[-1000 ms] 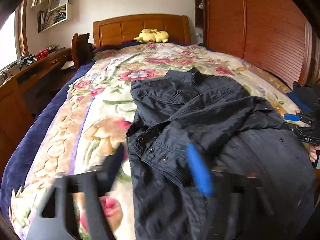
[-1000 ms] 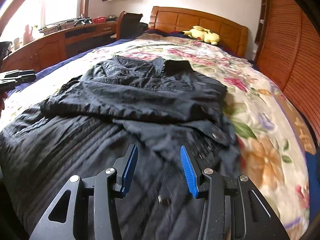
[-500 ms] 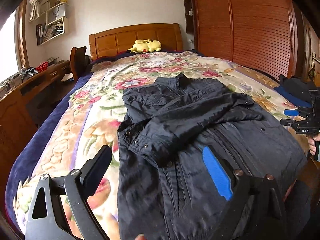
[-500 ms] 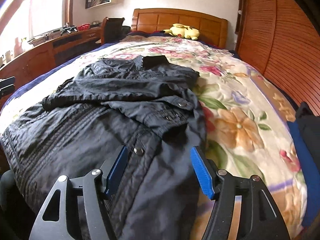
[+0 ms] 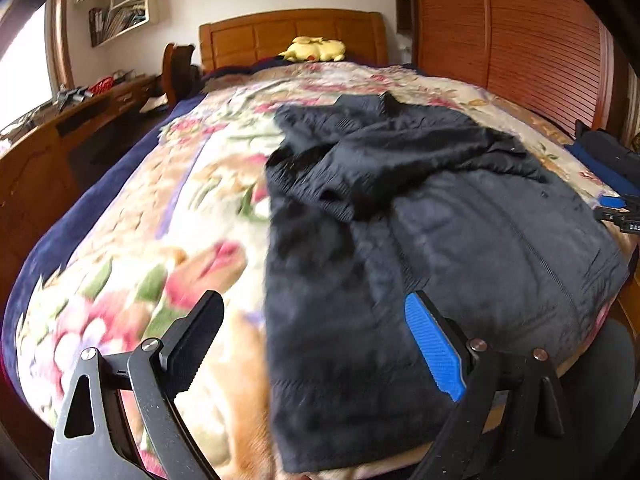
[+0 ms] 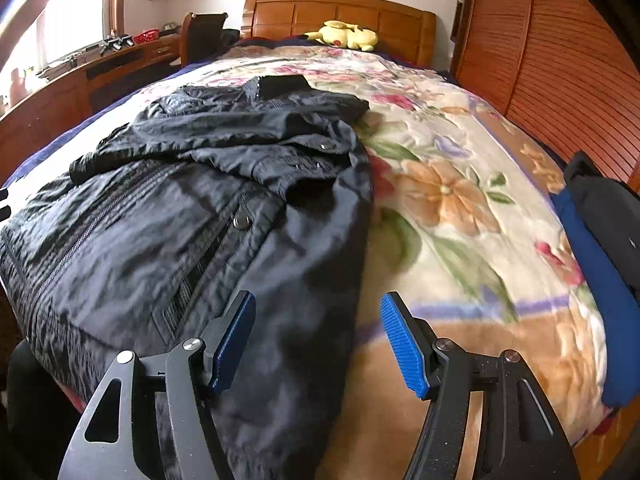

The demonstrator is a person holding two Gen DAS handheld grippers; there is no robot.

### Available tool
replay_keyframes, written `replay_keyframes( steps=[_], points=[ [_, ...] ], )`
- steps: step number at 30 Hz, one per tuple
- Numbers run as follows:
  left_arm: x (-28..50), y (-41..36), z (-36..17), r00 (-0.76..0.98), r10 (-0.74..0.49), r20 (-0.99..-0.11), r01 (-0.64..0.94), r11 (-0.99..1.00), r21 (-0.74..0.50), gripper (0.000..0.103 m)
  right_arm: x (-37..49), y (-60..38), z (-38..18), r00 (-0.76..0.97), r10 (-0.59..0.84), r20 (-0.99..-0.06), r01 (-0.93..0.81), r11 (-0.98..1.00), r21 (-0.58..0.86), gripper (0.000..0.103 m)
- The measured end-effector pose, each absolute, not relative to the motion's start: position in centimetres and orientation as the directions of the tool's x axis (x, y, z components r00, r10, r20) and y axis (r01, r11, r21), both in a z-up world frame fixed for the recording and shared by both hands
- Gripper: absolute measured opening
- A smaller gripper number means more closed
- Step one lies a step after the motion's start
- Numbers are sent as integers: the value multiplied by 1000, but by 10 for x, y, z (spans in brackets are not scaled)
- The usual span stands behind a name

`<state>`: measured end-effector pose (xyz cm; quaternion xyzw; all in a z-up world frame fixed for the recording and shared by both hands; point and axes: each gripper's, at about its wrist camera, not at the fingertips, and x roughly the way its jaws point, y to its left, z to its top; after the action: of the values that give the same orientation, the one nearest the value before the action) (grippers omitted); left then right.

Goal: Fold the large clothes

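Note:
A large dark navy jacket [image 5: 440,220] lies on the floral bedspread [image 5: 160,208], collar toward the headboard, both sleeves folded across its chest. My left gripper [image 5: 316,344] is open and empty, above the jacket's near left hem corner. In the right wrist view the jacket [image 6: 200,208] fills the left half. My right gripper [image 6: 318,340] is open and empty, above the jacket's near right hem edge. The right gripper's tip [image 5: 618,212] shows at the far right of the left wrist view.
A yellow plush toy [image 6: 344,36] lies by the wooden headboard [image 6: 340,12]. Dark and blue folded clothes [image 6: 600,232] sit at the bed's right edge. A wooden desk [image 5: 60,132] runs along the left, slatted wardrobe doors [image 6: 540,52] on the right.
Both grippers have drawn back toward the jacket's near hem and opened wider. The left sleeve that the left gripper hovered over now lies folded across the chest.

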<state>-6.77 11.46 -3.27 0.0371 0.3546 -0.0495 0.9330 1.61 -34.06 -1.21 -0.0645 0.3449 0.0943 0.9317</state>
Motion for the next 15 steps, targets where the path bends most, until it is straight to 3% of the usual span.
replay_keyframes(
  steps=[10,15],
  points=[
    [-83,136,-56,713,-89,-695,102,994,-23,93,-13,-345,-17,711,163,-684,-252,967,-31,67],
    [-87,136,-59,708,-128,-694,125,991,-54,86,-16,-349,-23,701,195,-686,-258,966,10,67]
  ],
)
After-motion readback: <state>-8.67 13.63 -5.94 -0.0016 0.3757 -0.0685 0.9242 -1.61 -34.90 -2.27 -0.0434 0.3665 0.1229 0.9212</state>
